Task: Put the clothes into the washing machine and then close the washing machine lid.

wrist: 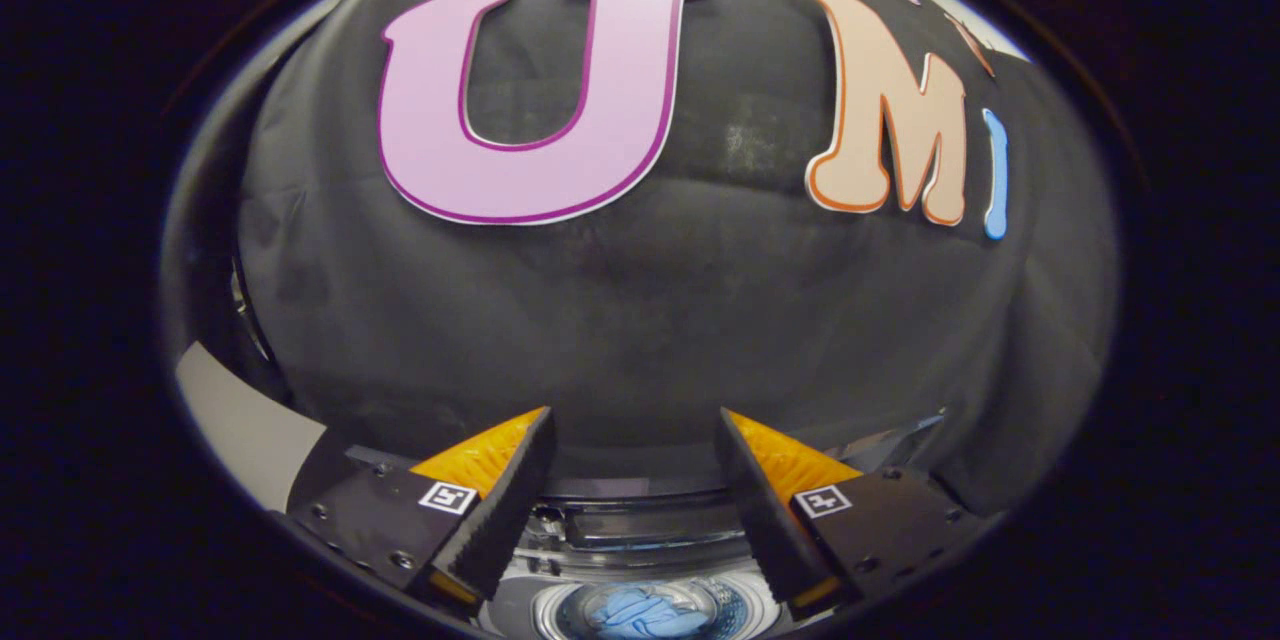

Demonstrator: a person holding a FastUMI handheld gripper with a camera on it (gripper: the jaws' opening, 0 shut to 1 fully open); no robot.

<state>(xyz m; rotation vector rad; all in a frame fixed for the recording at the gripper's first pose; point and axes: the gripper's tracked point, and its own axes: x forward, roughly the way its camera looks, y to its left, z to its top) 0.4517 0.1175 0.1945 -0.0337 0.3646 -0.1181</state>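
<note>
My gripper (634, 420) stands open, its two fingers spread wide with nothing between them. It points at the booth's black wall, high above the washing machine (640, 532). Low down between the fingers I see the machine's top opening with its round drum (735, 605). A blue garment (640, 613) lies bunched inside the drum. The machine's dark lid (640, 500) stands raised at the back of the opening, just under the fingertips.
The black cloth wall (640, 320) rises straight ahead beyond the fingers. A pale strip of surface (245, 425) shows beyond the left finger. A grey edge (885, 445) shows past the right finger.
</note>
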